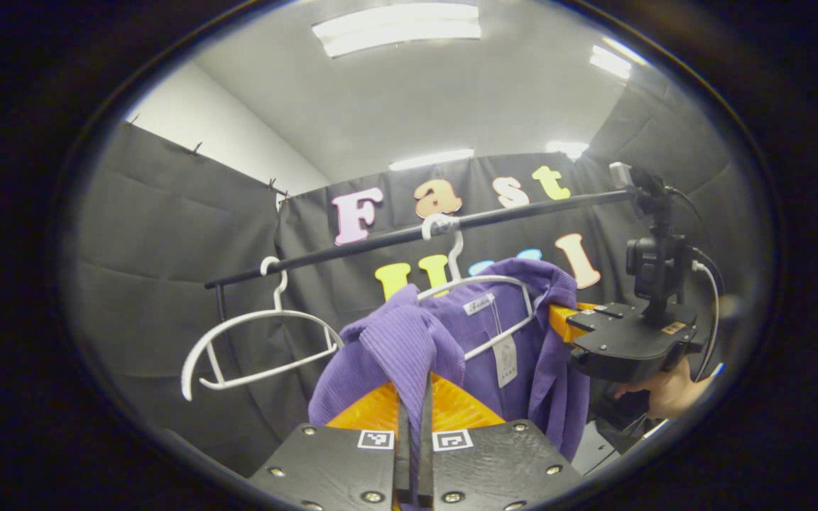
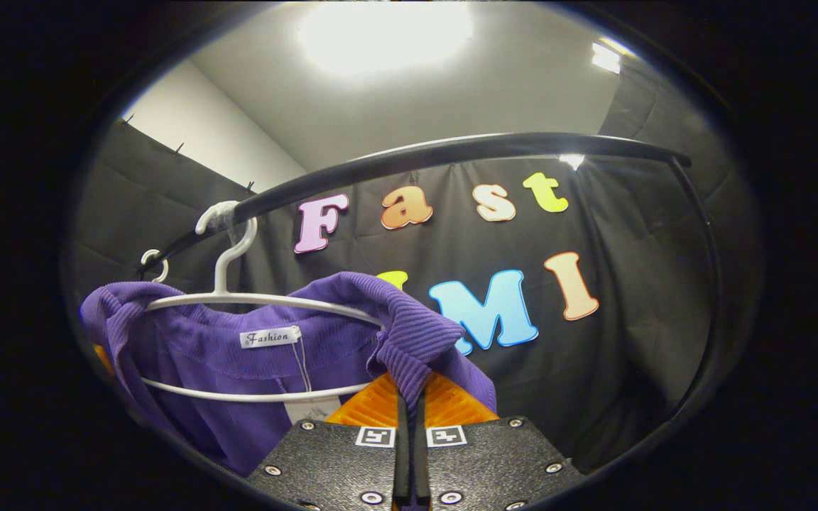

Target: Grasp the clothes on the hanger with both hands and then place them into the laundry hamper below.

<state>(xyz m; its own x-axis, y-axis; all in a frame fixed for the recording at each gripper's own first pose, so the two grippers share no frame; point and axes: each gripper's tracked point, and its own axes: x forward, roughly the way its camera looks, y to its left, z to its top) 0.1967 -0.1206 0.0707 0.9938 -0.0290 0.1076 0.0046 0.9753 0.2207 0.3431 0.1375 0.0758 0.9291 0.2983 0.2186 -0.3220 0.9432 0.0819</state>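
A purple ribbed garment (image 1: 398, 337) hangs on a white hanger (image 1: 494, 282) from a black rail (image 1: 380, 241). In the left gripper view my left gripper (image 1: 415, 397) is shut on a fold of its near shoulder. My right gripper (image 1: 558, 321), held by a hand (image 1: 664, 394), sits at the garment's other shoulder. In the right gripper view the garment (image 2: 238, 355) drapes over the hanger (image 2: 260, 301), and my right gripper (image 2: 409, 401) is shut on the ribbed collar edge, which runs down between its fingers.
An empty white hanger (image 1: 253, 344) hangs on the rail to the left of the garment. The rail (image 2: 451, 152) bends down into an upright post (image 2: 714, 284) on the right. Black cloth walls stand close behind.
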